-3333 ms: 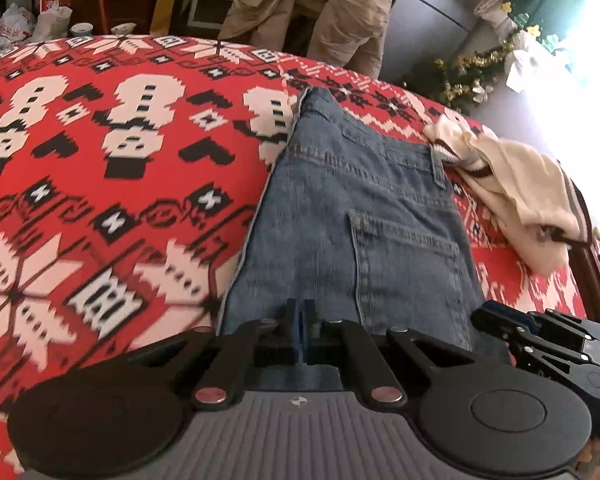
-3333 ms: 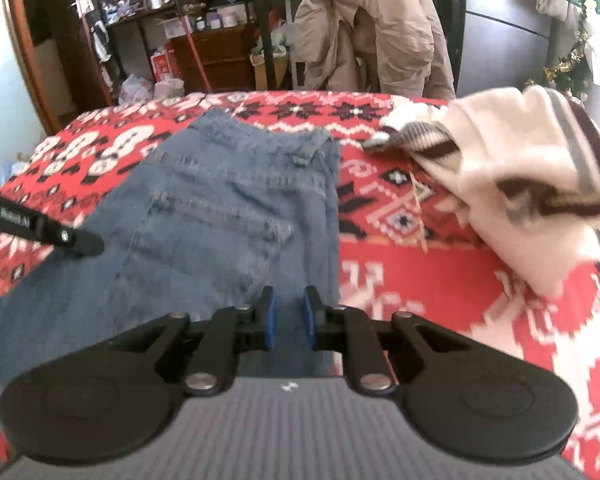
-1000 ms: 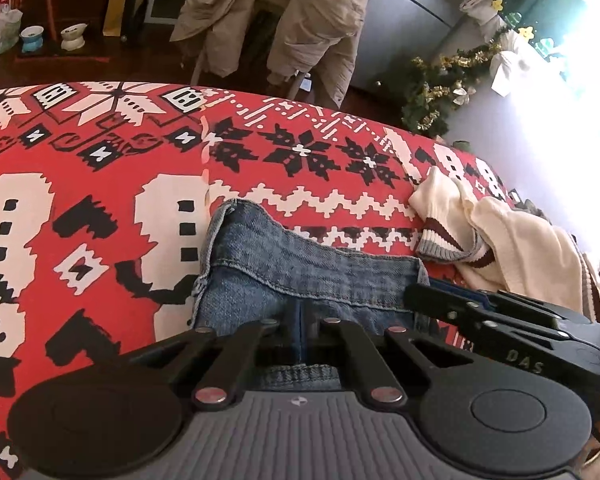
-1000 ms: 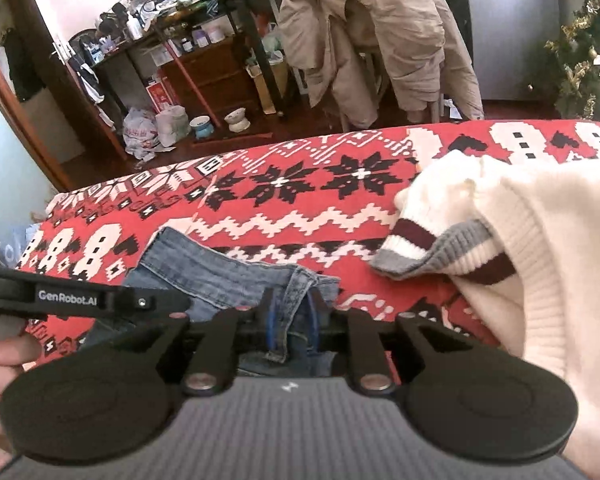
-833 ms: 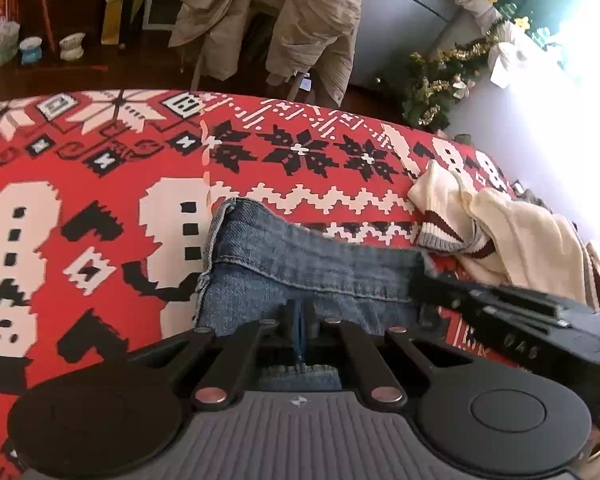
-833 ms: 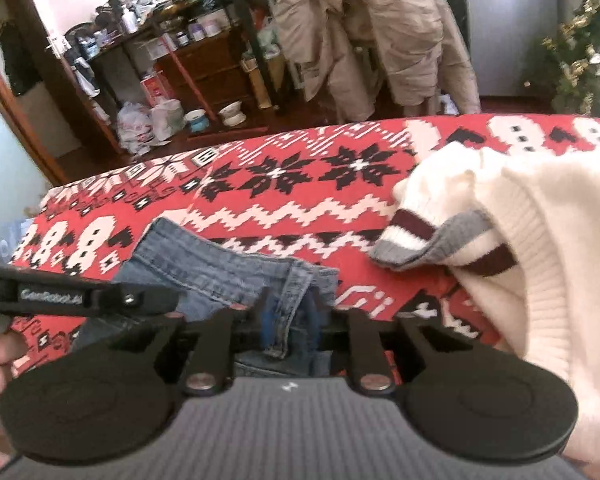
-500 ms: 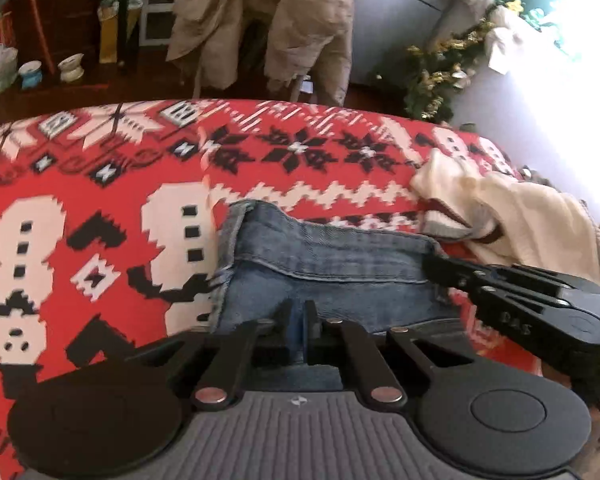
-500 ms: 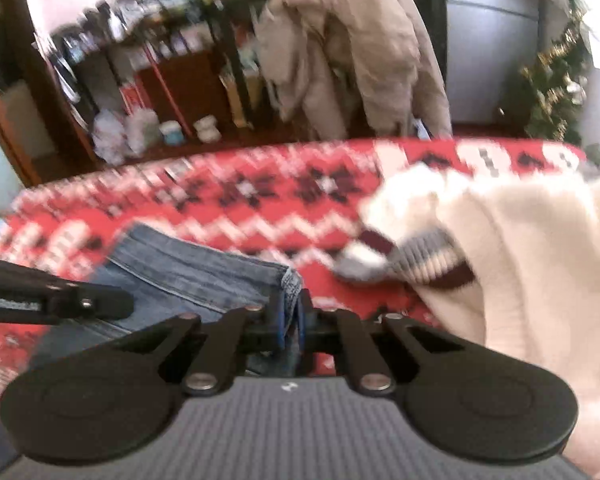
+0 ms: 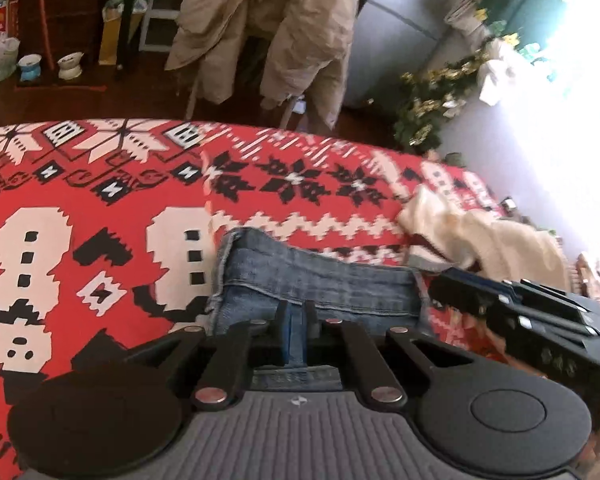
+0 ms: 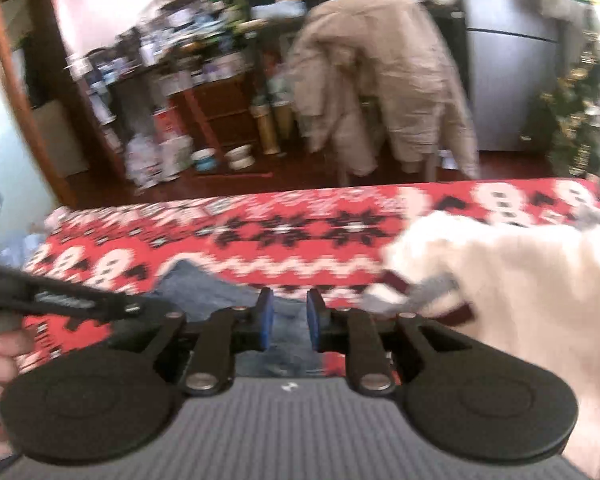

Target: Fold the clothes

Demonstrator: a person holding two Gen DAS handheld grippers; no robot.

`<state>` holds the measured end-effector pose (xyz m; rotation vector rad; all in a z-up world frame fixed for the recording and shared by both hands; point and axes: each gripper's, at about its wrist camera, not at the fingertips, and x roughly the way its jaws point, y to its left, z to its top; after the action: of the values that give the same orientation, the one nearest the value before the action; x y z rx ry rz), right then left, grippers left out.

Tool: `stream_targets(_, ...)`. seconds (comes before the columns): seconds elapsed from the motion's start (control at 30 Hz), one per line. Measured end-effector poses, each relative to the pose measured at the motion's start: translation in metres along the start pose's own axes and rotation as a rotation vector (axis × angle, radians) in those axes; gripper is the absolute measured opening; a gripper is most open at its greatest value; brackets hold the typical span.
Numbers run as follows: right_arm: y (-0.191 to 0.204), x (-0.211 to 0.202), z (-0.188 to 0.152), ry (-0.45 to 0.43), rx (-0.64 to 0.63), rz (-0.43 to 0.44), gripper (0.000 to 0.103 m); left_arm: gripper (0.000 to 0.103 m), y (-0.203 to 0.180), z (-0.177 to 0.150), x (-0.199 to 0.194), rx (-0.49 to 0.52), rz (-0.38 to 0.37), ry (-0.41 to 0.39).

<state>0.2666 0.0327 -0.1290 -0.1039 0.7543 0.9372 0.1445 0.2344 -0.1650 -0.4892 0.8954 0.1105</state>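
Blue jeans lie folded over on the red patterned blanket. My left gripper is shut on the near denim layer, a strip of fabric pinched between its pads. In the right wrist view the jeans sit low and left of centre. My right gripper hovers just above their right edge. Its jaws are opening, and denim shows through the gap below them with neither pad pressing on it. The right gripper's fingers reach in by the jeans' right corner.
A cream sweater with dark and grey stripes is heaped on the blanket right of the jeans. A hand holds the left gripper's handle. Beyond the far edge stand a chair draped with a beige coat, cluttered shelves and a tinsel tree.
The jeans' near end has been carried up over the waistband. In the last half second the right gripper's jaws came apart off the denim edge and it rose a little. The left stays clamped.
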Motion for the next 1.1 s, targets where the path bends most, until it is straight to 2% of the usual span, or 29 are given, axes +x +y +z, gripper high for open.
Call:
stream_targets(0.07,0.013,0.014,0.001,0.037,-0.038,0.029,0.015,0.004,0.003,0.002,0.01,-0.015,0.004,0.023)
stream_targets(0.13,0.019,0.036,-0.001,0.09,-0.054,0.024,0.012,0.004,0.003,0.004,0.017,-0.014,0.013,0.033)
stream_targets(0.17,0.02,0.047,-0.003,0.114,-0.057,0.015,0.007,0.004,0.002,0.004,0.02,-0.008,0.017,0.034)
stream_targets(0.2,0.018,0.055,-0.005,0.119,-0.059,0.001,0.004,0.004,0.001,0.005,0.022,0.0,0.022,0.035)
stream_targets(0.33,0.005,0.069,-0.002,0.119,-0.002,-0.03,0.0,0.003,0.002,0.012,0.018,-0.012,0.011,0.035)
stream_targets(0.43,0.002,0.059,0.006,0.096,0.041,-0.009,0.003,0.003,0.003,0.011,-0.005,-0.015,-0.038,0.009)
stream_targets(0.5,0.008,0.043,0.005,0.073,0.032,0.043,0.003,0.004,0.003,0.004,-0.019,0.0,-0.074,0.017)
stream_targets(0.63,0.028,0.03,-0.01,0.107,-0.023,0.116,0.004,0.003,0.004,-0.016,-0.02,0.025,-0.053,0.049)
stream_targets(0.77,0.046,0.051,-0.026,0.144,-0.075,0.086,0.004,0.003,0.007,-0.017,-0.003,-0.009,-0.021,0.045)
stream_targets(0.9,0.044,0.056,-0.018,0.143,-0.043,0.079,0.003,0.003,0.005,-0.01,0.004,-0.027,-0.003,0.053)
stream_targets(1.0,0.041,0.056,-0.01,0.159,-0.001,0.072,0.006,0.003,0.003,-0.006,-0.012,-0.014,-0.019,0.035)
stream_targets(1.1,0.047,0.033,-0.013,0.133,-0.028,0.111,0.006,0.003,0.004,-0.011,-0.038,-0.008,-0.065,0.002)
